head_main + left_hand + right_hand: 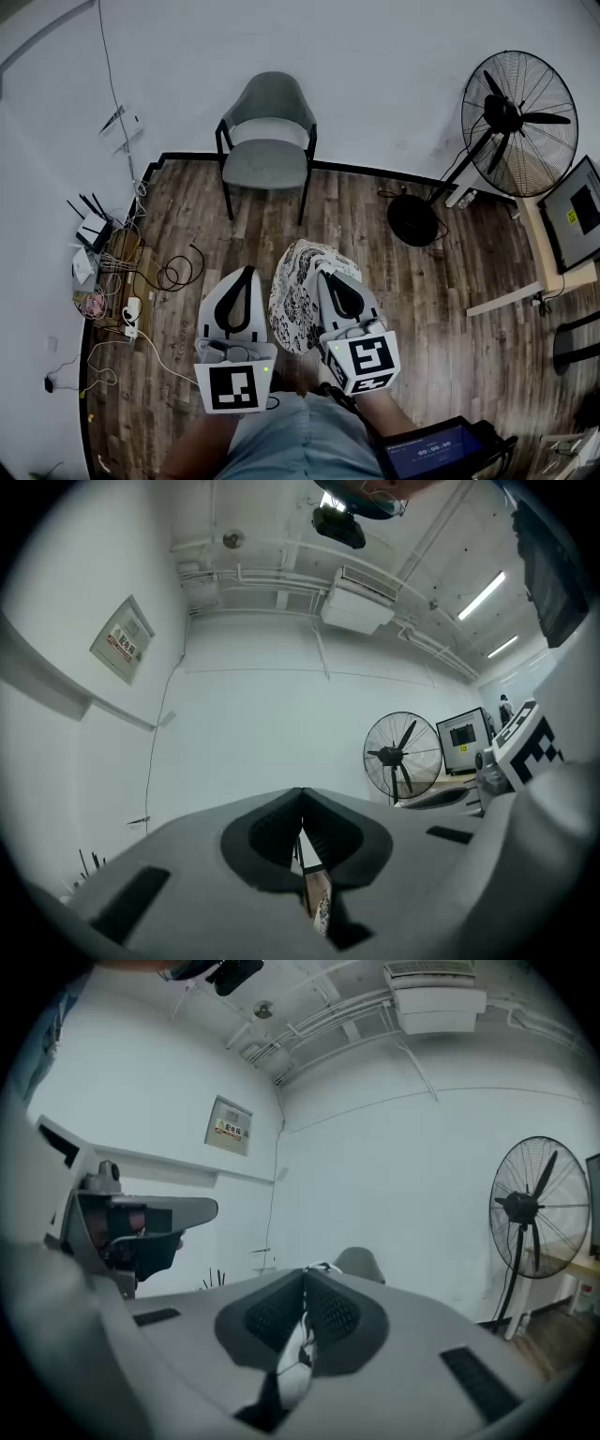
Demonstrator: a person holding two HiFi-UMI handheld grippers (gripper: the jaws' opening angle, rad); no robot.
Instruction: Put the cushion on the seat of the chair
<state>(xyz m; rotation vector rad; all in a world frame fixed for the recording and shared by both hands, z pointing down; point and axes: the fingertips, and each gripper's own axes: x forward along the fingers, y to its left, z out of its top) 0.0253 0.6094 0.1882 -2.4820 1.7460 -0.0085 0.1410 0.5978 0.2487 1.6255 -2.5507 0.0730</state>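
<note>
Cushion (292, 305) hangs on edge in rt tongs (325, 274), long axis toward chair (267, 141).

The right gripper (328, 274) covers the right side of the cushion (295, 298) in the head view. In the right gripper view only a thin patterned strip of the cushion shows between the jaws. There the chair (359, 1262) shows just the top of its back; the seat and legs are hidden. The monitor (581, 211) is cut off by the right edge and the screen (436, 450) by the bottom edge. The print on the wall sign (229, 1130) is too small to read, and the cables (112, 281) are too small to tell apart.
</note>
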